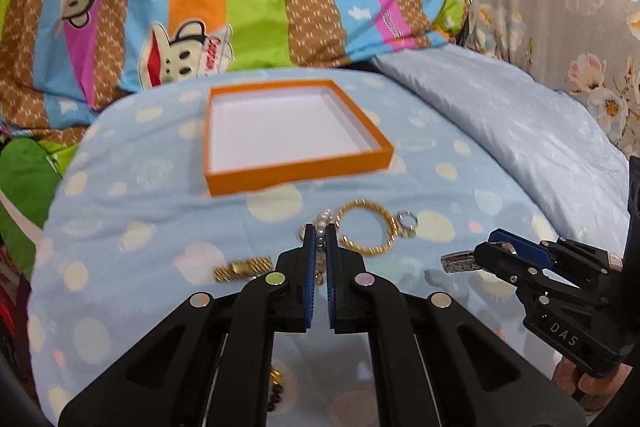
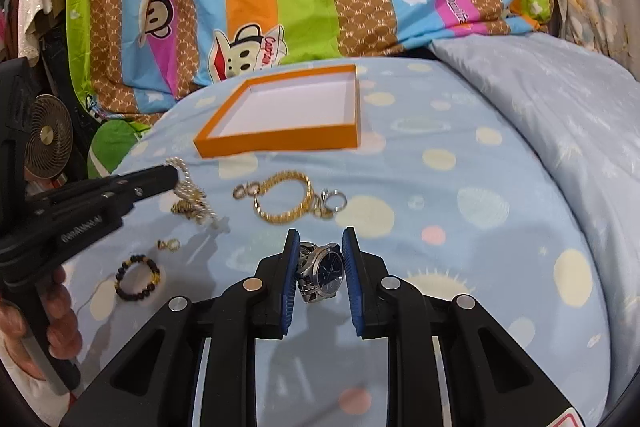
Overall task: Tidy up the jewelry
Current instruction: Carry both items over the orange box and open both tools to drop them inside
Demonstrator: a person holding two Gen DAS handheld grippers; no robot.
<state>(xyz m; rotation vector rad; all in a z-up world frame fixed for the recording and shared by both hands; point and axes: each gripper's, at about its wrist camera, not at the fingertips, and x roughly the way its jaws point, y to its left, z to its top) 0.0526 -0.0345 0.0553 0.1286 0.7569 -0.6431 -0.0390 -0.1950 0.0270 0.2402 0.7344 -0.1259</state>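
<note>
- A white pearl strand (image 1: 322, 231) is pinched between the closed fingers of the left gripper (image 1: 319, 235), lifted off the pale blue spotted bedsheet (image 1: 440, 195).
- A silver metal wristwatch with a dark dial (image 2: 322, 270) is clamped in the right gripper (image 2: 320, 247).
- A gold chain bracelet (image 2: 286, 201) lies just ahead of both.
- Beyond it sits a shallow orange-rimmed box with a white floor (image 2: 280, 143).

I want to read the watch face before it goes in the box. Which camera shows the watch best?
The right wrist view: the silver watch sits between the right gripper fingers, its dark blue dial and metal band facing the camera. The left wrist view shows only a bit of band sticking out of that gripper, dial hidden.
</note>
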